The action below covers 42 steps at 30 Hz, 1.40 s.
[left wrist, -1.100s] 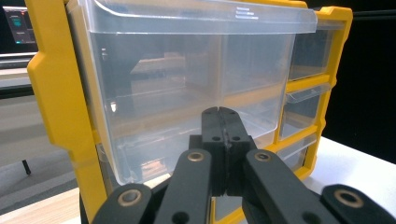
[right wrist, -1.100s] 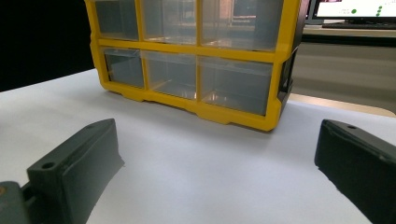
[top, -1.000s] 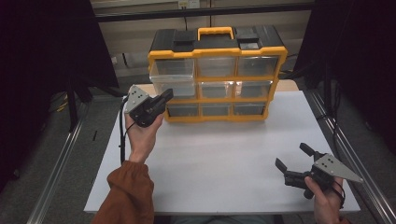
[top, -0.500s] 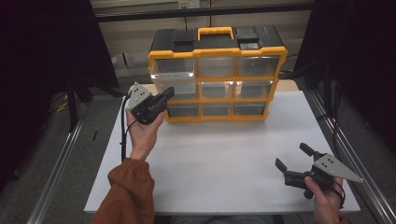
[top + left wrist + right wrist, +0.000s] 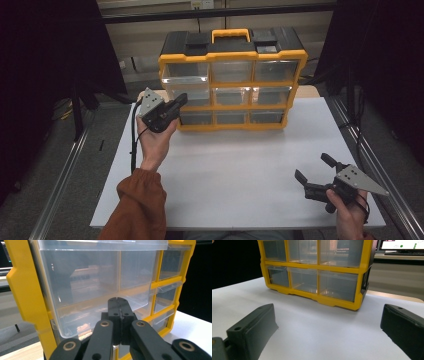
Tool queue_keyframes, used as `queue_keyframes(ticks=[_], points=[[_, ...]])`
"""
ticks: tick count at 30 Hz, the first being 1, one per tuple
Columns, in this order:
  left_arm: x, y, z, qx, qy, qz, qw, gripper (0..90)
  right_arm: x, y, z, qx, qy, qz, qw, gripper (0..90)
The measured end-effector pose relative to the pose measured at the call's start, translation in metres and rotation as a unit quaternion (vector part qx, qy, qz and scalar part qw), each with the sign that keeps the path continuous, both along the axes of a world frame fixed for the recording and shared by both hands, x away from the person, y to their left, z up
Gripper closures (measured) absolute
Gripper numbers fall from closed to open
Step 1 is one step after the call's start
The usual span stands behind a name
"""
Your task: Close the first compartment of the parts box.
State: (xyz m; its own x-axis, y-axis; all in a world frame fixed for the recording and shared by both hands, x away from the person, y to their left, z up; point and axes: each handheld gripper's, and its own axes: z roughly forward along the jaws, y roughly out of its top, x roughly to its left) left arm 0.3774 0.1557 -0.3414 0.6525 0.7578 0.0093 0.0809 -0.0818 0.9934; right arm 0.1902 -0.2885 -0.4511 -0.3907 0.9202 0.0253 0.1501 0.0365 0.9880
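A yellow drawer cabinet (image 5: 233, 52) with clear drawers and a black top stands at the back of the white table (image 5: 235, 175). My left gripper (image 5: 183, 98) is held up against the cabinet's left column, at the middle drawer. In the left gripper view its jaws (image 5: 120, 301) are shut together right in front of a clear drawer (image 5: 82, 282) that sticks out a little; nothing shows between them. My right gripper (image 5: 311, 166) rests low at the table's front right, open, pointing toward the cabinet (image 5: 317, 270), with only bare table between its jaws (image 5: 328, 311).
Metal rails (image 5: 60, 185) run along both sides of the table. A cable (image 5: 133, 145) hangs from the left gripper. Bare white table lies between the cabinet and the front edge.
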Motion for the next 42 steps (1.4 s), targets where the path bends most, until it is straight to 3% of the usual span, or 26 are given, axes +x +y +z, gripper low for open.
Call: queue_keyframes(ticks=[23, 30, 42], points=[[0.007, 0.000, 0.001, -0.001, 0.003, 0.003, 1.0000, 90.0, 0.000, 0.000, 0.000, 0.000, 0.000, 0.001, 1.0000, 0.0], [0.012, -0.002, 0.007, 0.017, -0.001, 0.007, 0.9998, 90.0, 0.000, 0.000, 0.000, 0.000, 0.000, 0.002, 1.0000, 0.0], [0.016, -0.005, 0.006, 0.012, -0.001, 0.006, 0.9999, 90.0, 0.001, 0.000, 0.000, 0.000, 0.000, 0.003, 1.0000, 0.0]])
